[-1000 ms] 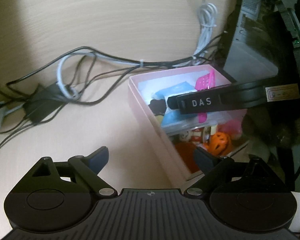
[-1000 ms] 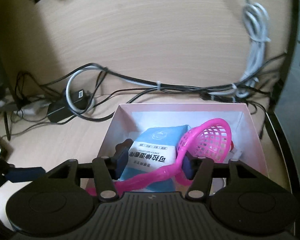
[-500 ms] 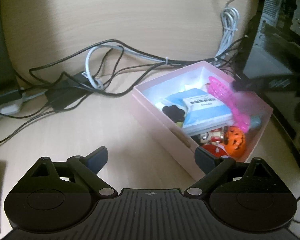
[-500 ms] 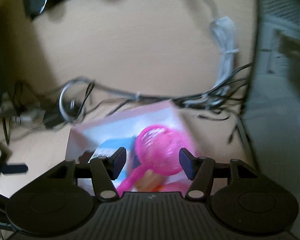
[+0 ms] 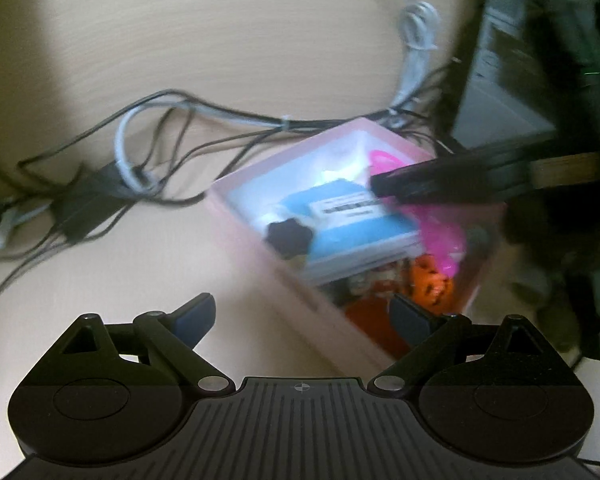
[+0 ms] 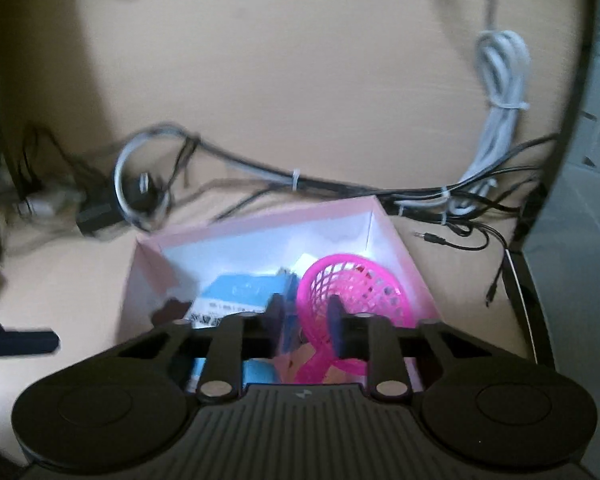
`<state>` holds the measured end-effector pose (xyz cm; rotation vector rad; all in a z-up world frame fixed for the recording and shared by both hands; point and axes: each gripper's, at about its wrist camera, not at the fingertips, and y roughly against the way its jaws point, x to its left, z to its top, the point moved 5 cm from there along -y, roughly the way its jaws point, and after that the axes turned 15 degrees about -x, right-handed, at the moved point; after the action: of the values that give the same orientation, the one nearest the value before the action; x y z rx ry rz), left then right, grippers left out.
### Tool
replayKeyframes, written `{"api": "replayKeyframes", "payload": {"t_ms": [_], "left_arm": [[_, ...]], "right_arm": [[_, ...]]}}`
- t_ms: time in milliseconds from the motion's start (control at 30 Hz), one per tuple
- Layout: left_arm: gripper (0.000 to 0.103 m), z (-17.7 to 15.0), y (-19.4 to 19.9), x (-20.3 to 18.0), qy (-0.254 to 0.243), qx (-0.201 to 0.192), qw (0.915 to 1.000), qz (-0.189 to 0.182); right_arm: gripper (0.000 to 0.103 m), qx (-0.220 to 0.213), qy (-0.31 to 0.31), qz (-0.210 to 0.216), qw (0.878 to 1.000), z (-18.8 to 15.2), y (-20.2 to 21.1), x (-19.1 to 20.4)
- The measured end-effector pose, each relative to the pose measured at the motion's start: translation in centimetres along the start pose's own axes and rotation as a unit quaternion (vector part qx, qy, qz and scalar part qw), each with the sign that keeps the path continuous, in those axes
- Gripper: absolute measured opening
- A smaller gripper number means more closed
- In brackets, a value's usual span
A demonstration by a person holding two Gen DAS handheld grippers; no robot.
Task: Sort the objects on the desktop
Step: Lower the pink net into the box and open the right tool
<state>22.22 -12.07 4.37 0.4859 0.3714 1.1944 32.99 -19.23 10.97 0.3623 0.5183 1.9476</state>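
Now closing right gripper (image 6: 304, 312) jaws, nothing pinched, above pink scoop (image 6: 360, 284) resting inside pink box (image 6: 260, 220). Holds left gripper (image 5: 304, 316) jaws wide apart, empty, likely ready for next pick.

bare desk (image 5: 112, 276) left of box (image 5: 300, 292), cables (image 6: 340, 184) behind

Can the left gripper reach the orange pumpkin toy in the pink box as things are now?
Probably yes. The left gripper is open and empty, and the orange pumpkin toy lies uncovered at the near end of the pink box. The right gripper, its jaws closing, hovers further back above the pink scoop.
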Motion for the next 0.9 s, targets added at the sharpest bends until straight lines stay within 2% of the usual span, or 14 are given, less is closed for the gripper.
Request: {"api": "replayKeyframes", "payload": {"t_ms": [67, 233, 300, 433, 600, 700, 833, 900], "left_arm": [[0.097, 0.1, -0.7, -0.5, -0.027, -0.003, 0.9996, 0.007], [0.099, -0.5, -2.6, 0.6, -0.054, 0.018, 0.9976, 0.039], [0.1, -0.6, -2.8, 1.3, -0.058, 0.018, 0.9973, 0.041], [0.1, -0.3, -2.8, 3.0, -0.086, 0.008, 0.9929, 0.081], [0.099, 0.0, -2.6, 5.7, -0.072, 0.012, 0.9914, 0.108], [0.099, 0.0, -2.0, 6.6, -0.047, 0.011, 0.993, 0.108], [0.099, -0.3, -0.6, 7.1, -0.003, 0.009, 0.9954, 0.095], [0.099, -0.8, 0.3, 6.6, 0.007, 0.01, 0.9963, 0.085]], "right_arm": [[0.02, 0.004, 0.027, -0.008, 1.0, -0.4, -0.2, 0.2], [0.021, 0.015, -0.029, 0.008, 0.999, -1.5, 1.1, -1.3], [0.021, 0.014, -0.059, 0.02, 0.998, -1.9, 1.7, -1.6], [0.022, 0.014, -0.071, 0.036, 0.997, -2.7, 2.1, -0.6], [0.022, 0.012, -0.053, 0.051, 0.997, -3.1, 1.7, 1.1], [0.03, 0.016, -0.041, 0.073, 0.996, -3.0, 2.3, 1.7], [0.059, -0.001, 0.0, 0.085, 0.996, -2.9, 4.7, 1.9], [0.061, -0.011, 0.032, 0.07, 0.997, -3.3, 5.9, 1.8]]}}
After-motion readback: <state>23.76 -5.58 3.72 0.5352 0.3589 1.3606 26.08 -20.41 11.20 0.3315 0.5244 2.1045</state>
